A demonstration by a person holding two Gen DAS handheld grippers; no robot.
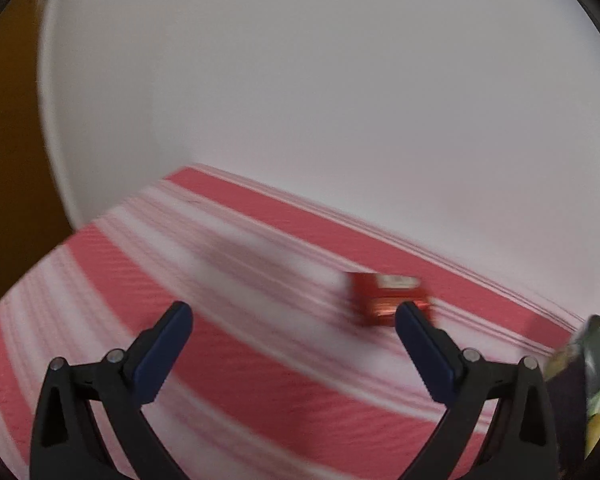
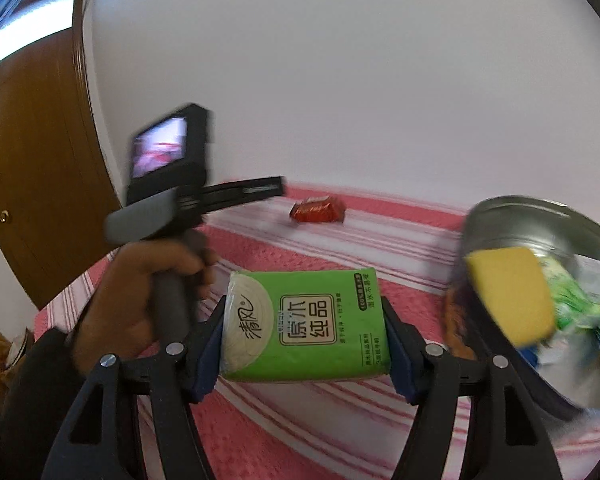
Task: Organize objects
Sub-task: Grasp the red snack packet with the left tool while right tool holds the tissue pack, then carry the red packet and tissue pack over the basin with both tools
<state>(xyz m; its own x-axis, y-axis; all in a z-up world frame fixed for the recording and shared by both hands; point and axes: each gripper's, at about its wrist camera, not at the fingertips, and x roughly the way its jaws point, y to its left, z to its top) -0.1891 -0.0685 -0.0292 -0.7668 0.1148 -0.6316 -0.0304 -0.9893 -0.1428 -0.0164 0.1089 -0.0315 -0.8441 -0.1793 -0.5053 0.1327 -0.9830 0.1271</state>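
My right gripper (image 2: pixel 306 320) is shut on a green tissue pack (image 2: pixel 306 324) and holds it above the red-and-white striped cloth (image 2: pixel 300 432), to the left of a metal bowl (image 2: pixel 540 220). The bowl holds a yellow sponge (image 2: pixel 512 296) and several packets. A red foil snack packet (image 2: pixel 318 210) lies on the cloth near the far edge. My left gripper (image 1: pixel 294 312) is open and empty over the cloth; the red packet (image 1: pixel 384 298) lies just beyond its right fingertip. The bowl's edge (image 1: pixel 596 344) shows at the far right of the left wrist view.
A white wall stands behind the table. A brown wooden door (image 2: pixel 32 160) is at the left. The person's hand holds the left gripper's handle (image 2: pixel 172 280) left of the tissue pack.
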